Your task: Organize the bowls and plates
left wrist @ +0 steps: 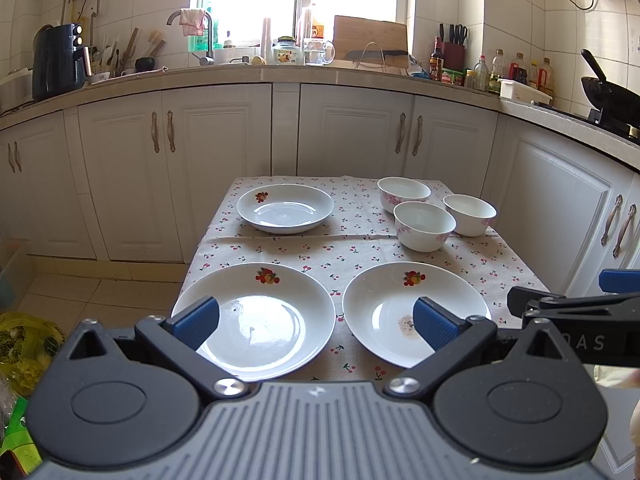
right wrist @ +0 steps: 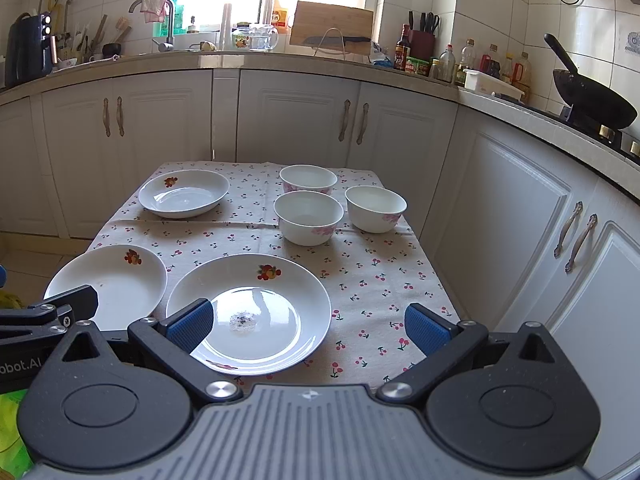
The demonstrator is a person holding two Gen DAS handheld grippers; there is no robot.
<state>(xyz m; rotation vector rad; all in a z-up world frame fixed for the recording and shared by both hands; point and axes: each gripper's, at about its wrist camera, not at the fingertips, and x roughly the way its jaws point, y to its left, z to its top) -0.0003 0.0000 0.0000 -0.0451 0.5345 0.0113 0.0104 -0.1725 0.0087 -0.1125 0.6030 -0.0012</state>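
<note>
Three empty plates and three empty bowls sit on the table.

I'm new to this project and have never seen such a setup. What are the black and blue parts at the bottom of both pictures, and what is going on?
Each picture comes from a camera mounted on a hand-held gripper, looking along its two blue-padded fingers. The left gripper and right gripper both stand open and hold nothing. Ahead is a table with a cherry-print cloth. On it lie three plates: near left, near right and far. Three bowls cluster at the far right.
</note>
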